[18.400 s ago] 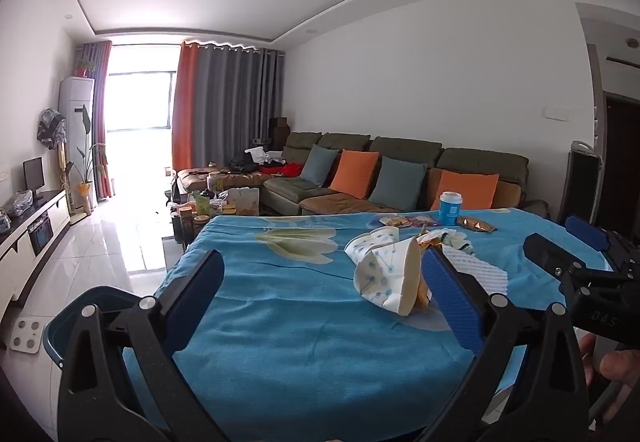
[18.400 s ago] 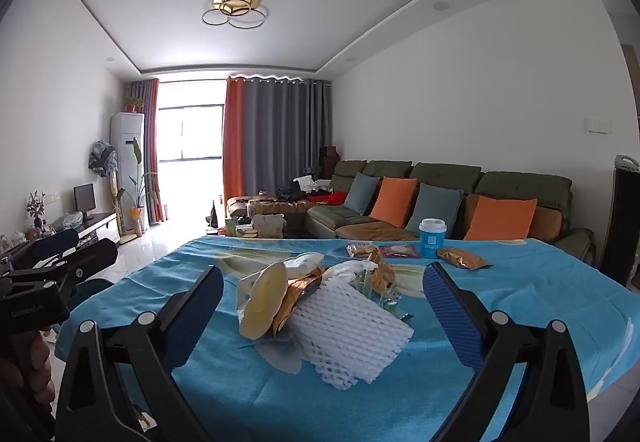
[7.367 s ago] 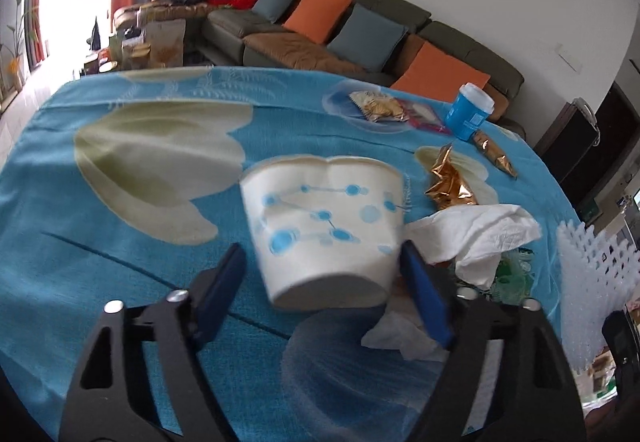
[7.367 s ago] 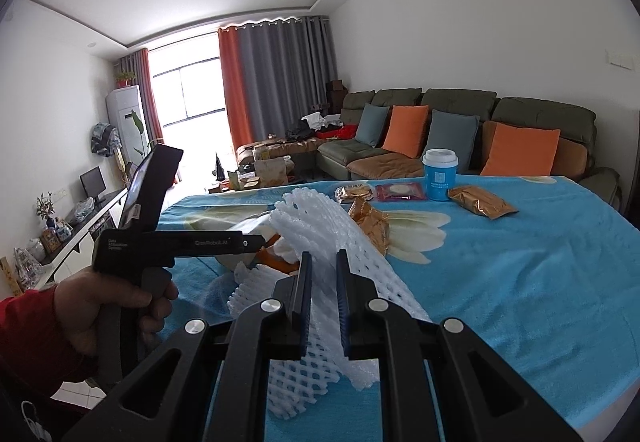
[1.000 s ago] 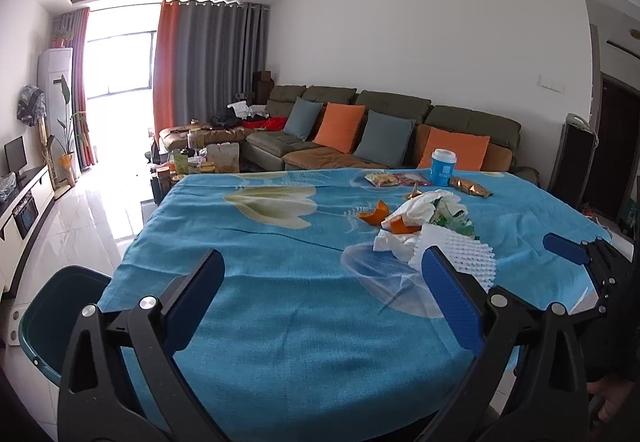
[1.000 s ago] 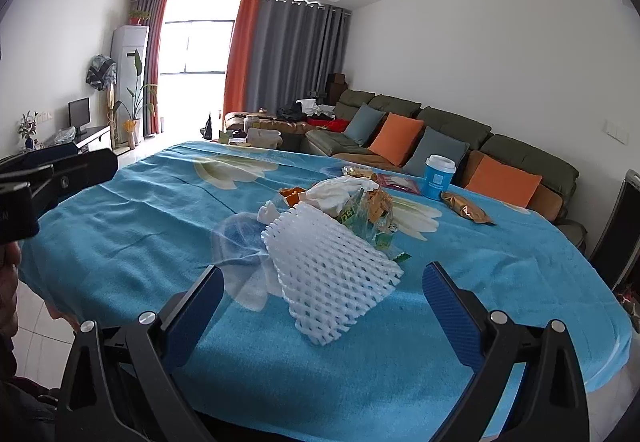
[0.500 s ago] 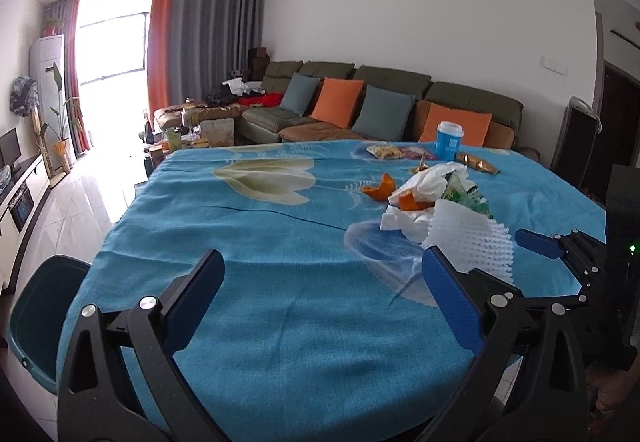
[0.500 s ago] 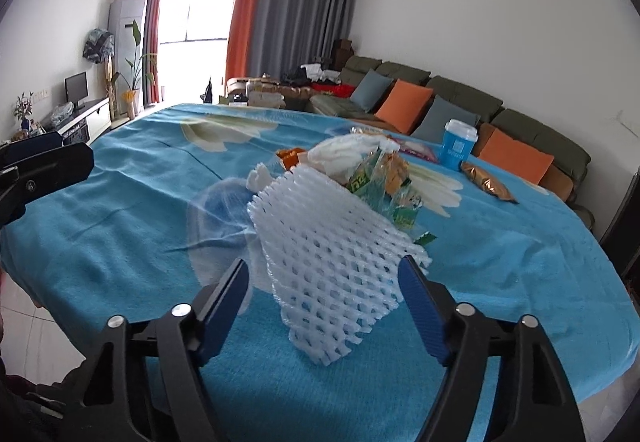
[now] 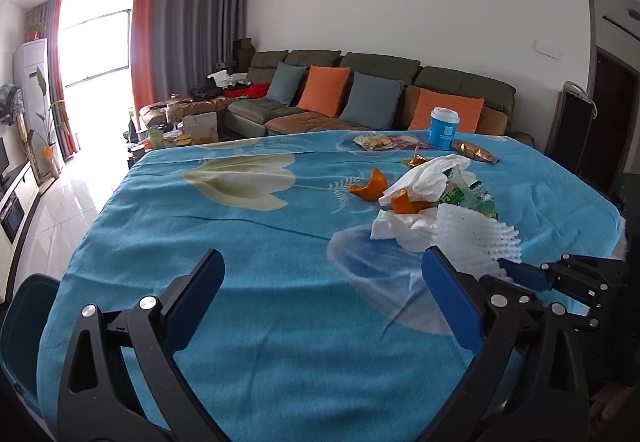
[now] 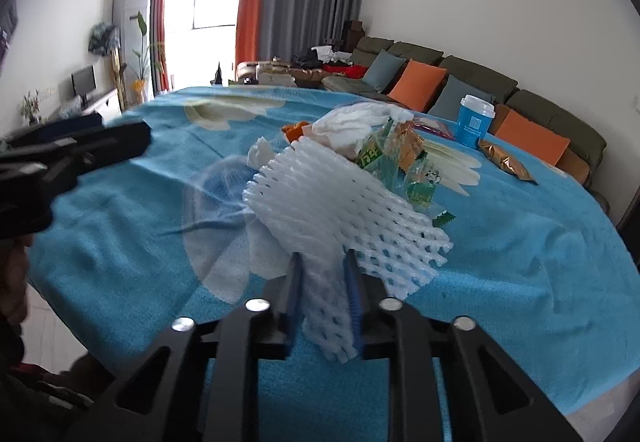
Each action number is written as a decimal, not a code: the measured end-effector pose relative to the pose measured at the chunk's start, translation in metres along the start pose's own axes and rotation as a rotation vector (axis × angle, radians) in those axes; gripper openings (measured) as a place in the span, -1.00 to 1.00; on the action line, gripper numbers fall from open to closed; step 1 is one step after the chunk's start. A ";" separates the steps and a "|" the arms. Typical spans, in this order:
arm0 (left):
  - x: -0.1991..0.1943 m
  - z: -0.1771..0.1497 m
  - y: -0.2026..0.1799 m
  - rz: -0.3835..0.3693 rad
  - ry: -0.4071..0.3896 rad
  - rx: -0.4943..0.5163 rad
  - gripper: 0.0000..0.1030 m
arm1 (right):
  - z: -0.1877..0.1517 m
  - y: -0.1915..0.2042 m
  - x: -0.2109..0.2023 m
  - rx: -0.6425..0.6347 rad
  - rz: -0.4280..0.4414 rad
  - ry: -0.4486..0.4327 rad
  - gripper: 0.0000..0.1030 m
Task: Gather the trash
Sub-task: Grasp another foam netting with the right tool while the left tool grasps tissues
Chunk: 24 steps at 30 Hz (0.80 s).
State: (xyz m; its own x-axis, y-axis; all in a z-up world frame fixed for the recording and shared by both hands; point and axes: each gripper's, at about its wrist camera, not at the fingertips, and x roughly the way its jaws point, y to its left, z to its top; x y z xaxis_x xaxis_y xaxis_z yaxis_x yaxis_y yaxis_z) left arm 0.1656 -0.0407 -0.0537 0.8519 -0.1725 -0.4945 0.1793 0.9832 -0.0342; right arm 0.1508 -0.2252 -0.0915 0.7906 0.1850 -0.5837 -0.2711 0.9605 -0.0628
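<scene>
A white foam fruit net (image 10: 340, 210) lies on the blue tablecloth (image 10: 520, 242) at the near edge of a trash pile; it also shows in the left wrist view (image 9: 472, 234). My right gripper (image 10: 323, 278) is shut on the net's near end. Behind the net lie crumpled white tissue (image 10: 352, 122), green wrappers (image 10: 376, 154) and orange peel (image 9: 370, 188). My left gripper (image 9: 320, 298) is open and empty above the cloth, left of the pile. The right gripper shows at the right in the left wrist view (image 9: 560, 274).
A blue paper cup (image 9: 443, 128), a gold snack bag (image 9: 474, 152) and a snack packet (image 9: 372, 141) sit at the table's far side. A dark teal bin (image 9: 24, 322) stands on the floor by the table's left edge. A sofa (image 9: 380, 98) lies beyond.
My right gripper moved forward and down and closed on the foam net. My left gripper tilted down a little and stayed open.
</scene>
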 end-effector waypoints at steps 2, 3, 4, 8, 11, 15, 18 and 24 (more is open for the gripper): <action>0.005 0.003 -0.003 -0.007 0.000 0.006 0.89 | 0.002 -0.003 -0.006 0.017 0.013 -0.024 -0.81; 0.007 0.005 -0.004 -0.009 0.000 0.009 0.89 | 0.003 -0.005 -0.012 0.030 0.020 -0.044 -0.82; 0.011 0.007 -0.006 -0.015 0.000 0.009 0.89 | 0.005 -0.007 -0.016 0.037 0.020 -0.060 -0.82; 0.025 0.016 -0.014 -0.038 0.006 0.012 0.89 | 0.015 -0.023 -0.036 0.099 0.013 -0.145 -0.82; 0.038 0.021 -0.022 -0.061 0.026 0.021 0.89 | 0.021 -0.037 -0.042 0.141 -0.004 -0.183 -0.82; 0.061 0.027 -0.035 -0.087 0.083 0.033 0.89 | 0.024 -0.052 -0.038 0.173 -0.017 -0.190 -0.82; 0.078 0.032 -0.042 -0.127 0.120 0.043 0.89 | 0.023 -0.058 -0.033 0.183 -0.020 -0.184 -0.82; 0.118 0.036 -0.050 -0.224 0.254 0.012 0.68 | 0.022 -0.063 -0.029 0.196 -0.014 -0.178 -0.82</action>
State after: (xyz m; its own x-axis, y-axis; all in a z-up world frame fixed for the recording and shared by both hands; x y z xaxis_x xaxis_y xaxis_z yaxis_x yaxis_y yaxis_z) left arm 0.2743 -0.1125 -0.0793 0.6412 -0.3628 -0.6762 0.3555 0.9213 -0.1573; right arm 0.1572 -0.2863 -0.0527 0.8824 0.1884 -0.4311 -0.1618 0.9820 0.0979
